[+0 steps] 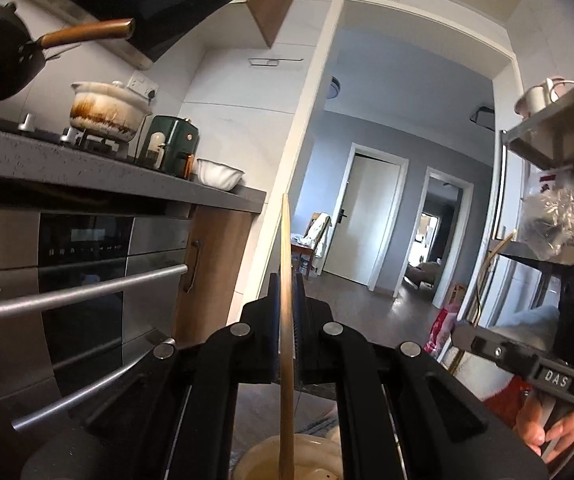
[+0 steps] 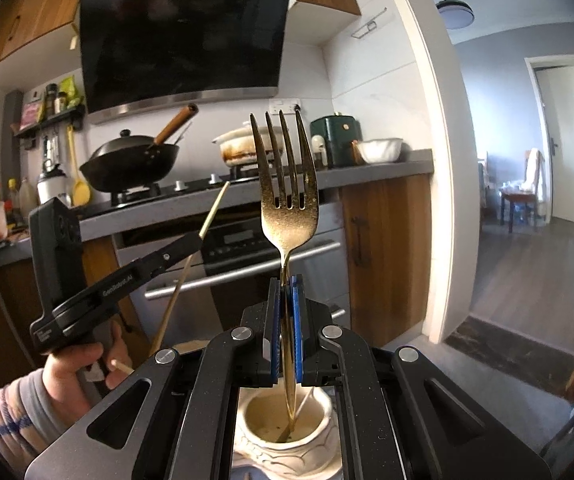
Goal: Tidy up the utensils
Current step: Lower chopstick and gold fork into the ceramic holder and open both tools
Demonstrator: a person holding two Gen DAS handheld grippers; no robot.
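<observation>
Utensils held above holder

Fork (image 2: pixel 289 184) and chopstick (image 1: pixel 286 280) are clamped in right tongs (image 2: pixel 286 300) and left tongs (image 1: pixel 287 304); each should be lowered upright into the ceramic cup (image 2: pixel 287 436).

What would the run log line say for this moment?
left gripper: shut on chopstick | right gripper: shut on fork | cup: below both

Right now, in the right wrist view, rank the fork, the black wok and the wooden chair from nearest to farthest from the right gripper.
1. Fork: clamped upright in the right gripper.
2. Black wok: on the stove, upper left.
3. Wooden chair: through the doorway, far right.
</observation>
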